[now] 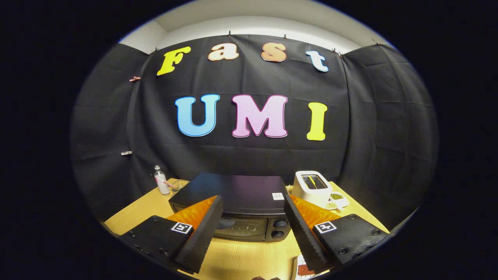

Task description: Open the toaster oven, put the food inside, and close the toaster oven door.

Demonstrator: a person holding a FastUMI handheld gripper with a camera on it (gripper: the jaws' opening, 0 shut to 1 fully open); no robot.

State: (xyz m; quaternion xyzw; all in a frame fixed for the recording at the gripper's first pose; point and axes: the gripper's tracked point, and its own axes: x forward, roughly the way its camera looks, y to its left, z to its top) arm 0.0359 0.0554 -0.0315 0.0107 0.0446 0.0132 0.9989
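Observation:
A black toaster oven [233,194] stands on the wooden table [249,256] just ahead of my fingers, its glass door [241,226] shut and two round knobs [279,228] on the right of its front. My gripper [251,210] hangs above the table in front of the oven, open, with nothing between its fingers; the oven's front shows in the gap. By the right finger's base, near the table's front edge, lies a white plate [301,268] with reddish food [305,270] on it, mostly hidden.
A white pop-up toaster [311,188] stands right of the oven, with small white dishes of green and pale grains [335,200] beside it. A small clear bottle [161,181] and a glass container [177,186] sit at the oven's back left. Black cloth walls close in behind.

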